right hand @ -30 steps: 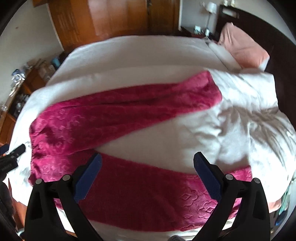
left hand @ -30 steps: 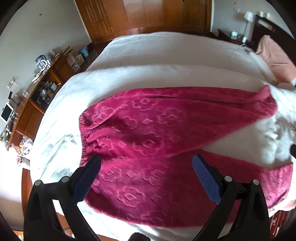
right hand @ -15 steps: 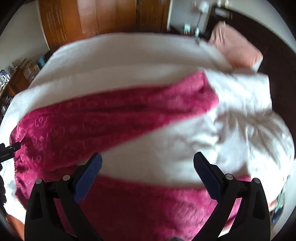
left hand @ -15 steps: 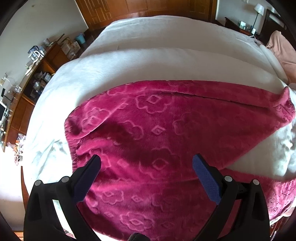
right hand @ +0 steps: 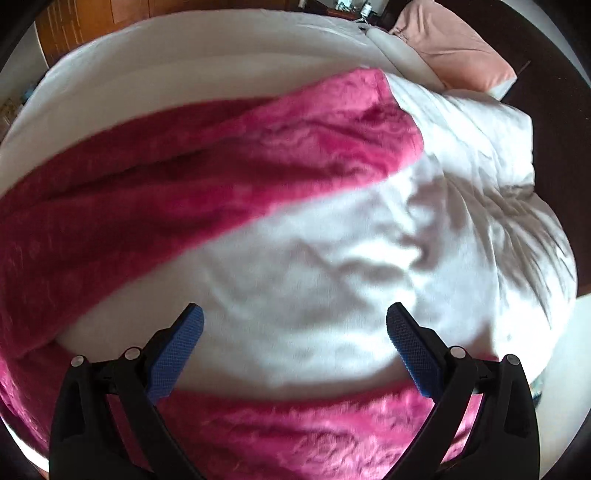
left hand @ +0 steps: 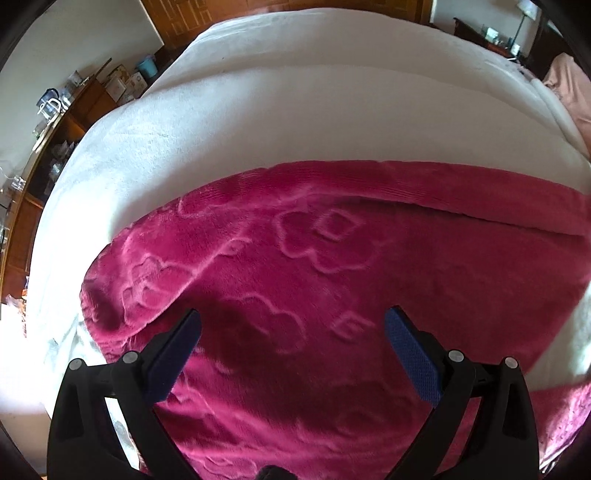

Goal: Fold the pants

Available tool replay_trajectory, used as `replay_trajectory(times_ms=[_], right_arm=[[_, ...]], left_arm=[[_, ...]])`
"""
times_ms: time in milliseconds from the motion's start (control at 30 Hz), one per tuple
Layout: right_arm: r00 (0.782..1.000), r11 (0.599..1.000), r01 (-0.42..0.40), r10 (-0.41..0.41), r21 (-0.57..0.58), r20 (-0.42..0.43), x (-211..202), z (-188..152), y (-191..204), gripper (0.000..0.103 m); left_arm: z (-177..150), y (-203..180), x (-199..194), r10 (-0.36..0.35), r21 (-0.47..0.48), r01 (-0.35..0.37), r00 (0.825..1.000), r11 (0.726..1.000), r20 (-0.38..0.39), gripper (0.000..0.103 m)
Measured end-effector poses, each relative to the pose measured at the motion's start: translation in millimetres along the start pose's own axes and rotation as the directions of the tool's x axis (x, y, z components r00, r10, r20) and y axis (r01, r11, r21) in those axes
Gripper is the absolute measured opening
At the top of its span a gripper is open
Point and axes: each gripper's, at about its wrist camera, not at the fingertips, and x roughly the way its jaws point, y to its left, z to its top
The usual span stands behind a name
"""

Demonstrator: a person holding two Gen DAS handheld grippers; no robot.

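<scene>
Magenta fleece pants (left hand: pixel 332 266) with an embossed flower pattern lie spread flat on a white bed (left hand: pixel 295 110). In the left wrist view my left gripper (left hand: pixel 291 332) hangs open just above the hip part, near the waistband at the left. In the right wrist view the two legs form a V: the far leg (right hand: pixel 207 162) runs up to the right, the near leg (right hand: pixel 295 432) crosses the bottom. My right gripper (right hand: pixel 295 325) is open over the white cover between the legs, holding nothing.
A pink pillow (right hand: pixel 454 48) lies at the bed's head on the right. A wooden dresser (left hand: pixel 48 147) with clutter stands along the left wall. Wooden wardrobe doors (left hand: pixel 184 18) are behind the bed. The white duvet (right hand: pixel 498 221) is rumpled at the right.
Both grippers have dropped lower and closer to the bed. The left one closed in on the hip part; the right one moved forward over the gap between the legs. Both stayed open.
</scene>
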Motion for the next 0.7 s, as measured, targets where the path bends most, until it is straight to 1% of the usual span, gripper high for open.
replay_trajectory(times_ms=[167, 300, 400, 433, 467, 533, 567, 600, 633, 700], right_arm=[[0.998, 0.996, -0.068, 0.067, 0.060, 0.021, 19, 45, -26, 0.100], [0.994, 0.991, -0.102, 0.099, 0.086, 0.036, 40, 89, -47, 0.100], [0.982, 0.976, -0.186, 0.184, 0.115, 0.031, 60, 125, -60, 0.100], [0.973, 0.965, -0.230, 0.228, 0.127, 0.032, 66, 140, -63, 0.100], [0.968, 0.959, -0.251, 0.248, 0.133, 0.036, 71, 151, -65, 0.100], [0.961, 0.950, -0.275, 0.273, 0.145, 0.031, 86, 178, -68, 0.100], [0.961, 0.950, -0.276, 0.275, 0.149, 0.027, 92, 186, -68, 0.100], [0.963, 0.952, -0.268, 0.269, 0.150, 0.019, 101, 196, -69, 0.100], [0.967, 0.956, -0.253, 0.256, 0.146, 0.003, 112, 207, -69, 0.098], [0.977, 0.969, -0.204, 0.210, 0.136, -0.028, 130, 223, -72, 0.057]], left_arm=[[11, 11, 18, 0.045, -0.021, -0.045, 0.999, 0.999, -0.005, 0.098], [24, 22, 31, 0.107, -0.037, -0.108, 0.994, 0.994, -0.017, 0.098], [33, 31, 37, 0.138, -0.069, -0.140, 0.990, 0.988, -0.033, 0.098], [37, 33, 39, 0.145, -0.079, -0.147, 0.989, 0.986, -0.037, 0.098], [42, 35, 41, 0.153, -0.087, -0.156, 0.987, 0.984, -0.040, 0.098], [51, 36, 48, 0.175, -0.102, -0.179, 0.983, 0.979, -0.048, 0.098], [55, 37, 53, 0.184, -0.111, -0.190, 0.981, 0.976, -0.058, 0.098], [52, 39, 54, 0.188, -0.118, -0.194, 0.980, 0.974, -0.063, 0.098], [55, 40, 57, 0.190, -0.126, -0.198, 0.979, 0.972, -0.070, 0.098], [62, 40, 63, 0.203, -0.132, -0.212, 0.976, 0.968, -0.077, 0.098]])
